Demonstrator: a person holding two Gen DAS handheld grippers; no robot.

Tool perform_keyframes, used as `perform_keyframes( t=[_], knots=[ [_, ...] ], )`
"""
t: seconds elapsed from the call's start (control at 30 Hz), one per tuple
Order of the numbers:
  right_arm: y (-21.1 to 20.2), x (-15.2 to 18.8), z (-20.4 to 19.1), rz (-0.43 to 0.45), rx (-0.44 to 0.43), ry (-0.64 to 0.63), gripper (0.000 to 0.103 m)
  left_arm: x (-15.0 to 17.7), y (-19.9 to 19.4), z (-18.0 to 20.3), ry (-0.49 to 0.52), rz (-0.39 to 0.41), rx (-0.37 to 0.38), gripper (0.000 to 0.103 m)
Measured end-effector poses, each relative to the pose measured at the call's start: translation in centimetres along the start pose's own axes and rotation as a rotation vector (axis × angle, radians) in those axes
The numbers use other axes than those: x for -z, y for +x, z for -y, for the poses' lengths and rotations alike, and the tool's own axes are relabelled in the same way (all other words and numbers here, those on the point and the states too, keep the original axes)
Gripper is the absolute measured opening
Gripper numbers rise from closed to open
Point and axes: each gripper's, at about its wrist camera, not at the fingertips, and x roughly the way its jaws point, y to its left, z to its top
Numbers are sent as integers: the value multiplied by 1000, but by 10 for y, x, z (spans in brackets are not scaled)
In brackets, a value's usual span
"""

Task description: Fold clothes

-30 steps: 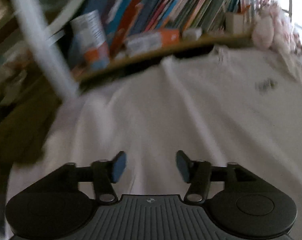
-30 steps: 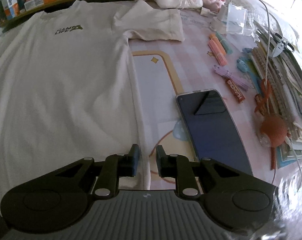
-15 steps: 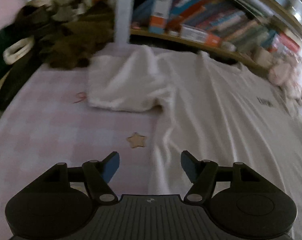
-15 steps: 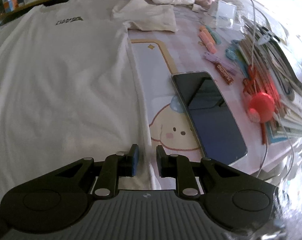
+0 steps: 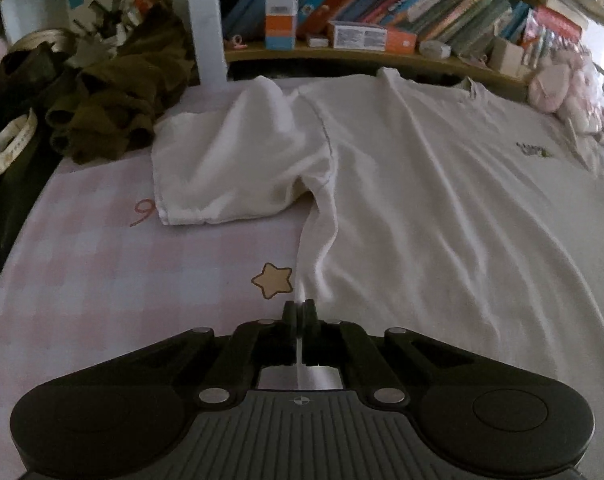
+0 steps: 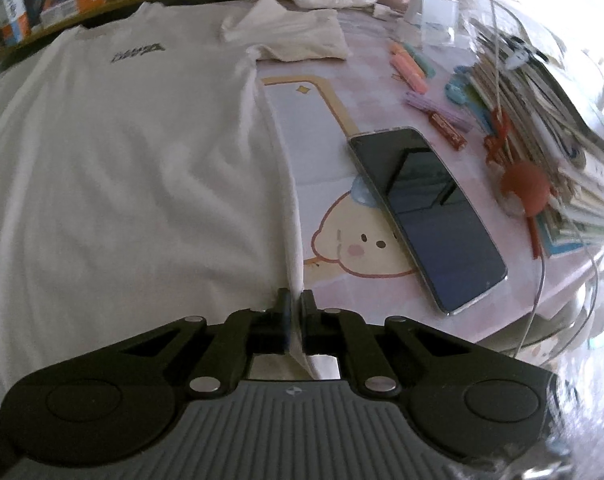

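Observation:
A white T-shirt [image 5: 441, 208] lies flat, front up, on a pink checked mat, with a small dark logo [image 5: 533, 150] on the chest. It also shows in the right wrist view [image 6: 122, 168]. My left gripper [image 5: 300, 310] is shut on the shirt's left side edge near the hem; the left sleeve [image 5: 230, 160] lies spread beyond it. My right gripper [image 6: 296, 304] is shut on the shirt's right side edge near the hem; the right sleeve [image 6: 302, 36] lies crumpled at the far end.
A phone [image 6: 425, 216] lies just right of the shirt's edge. Pens and clips [image 6: 425, 92], a book stack [image 6: 549, 128] and a red ball [image 6: 525, 188] crowd the right. A bookshelf [image 5: 381, 16], white post [image 5: 206, 20], brown cloth [image 5: 110, 108] and pink plush toy [image 5: 557, 84] stand behind.
My left gripper swung from the shelf side down to the shirt's left edge and closed on it. My right gripper drew back toward the hem and closed tighter on the right edge.

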Motion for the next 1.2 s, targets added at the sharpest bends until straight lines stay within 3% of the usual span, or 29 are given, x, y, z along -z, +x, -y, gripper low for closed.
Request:
perform_keyframes(
  t=[0.1,0.2,0.27,0.33,0.37,0.67,0.93,1.2],
  knots=[
    [0,3,3,20,16,29,5,-2,1,-2,13,-7,0,6],
    [0,6,2,38,33,54,6,-2,-9,21,71,37,26,11],
    [-1,6,2,38,60,92,11,-3,-15,35,109,66,43,29],
    [-5,6,1,46,79,150,17,-3,-21,50,148,95,60,69],
    [-8,6,-1,61,74,169,21,-3,-24,58,167,110,69,72],
    [-44,16,-42,143,62,136,61,3,-36,118,344,190,193,79],
    [-70,30,-54,164,122,99,72,0,-28,137,343,172,236,82],
    [-70,27,-42,163,106,158,73,6,-34,144,361,197,229,83]
  ],
)
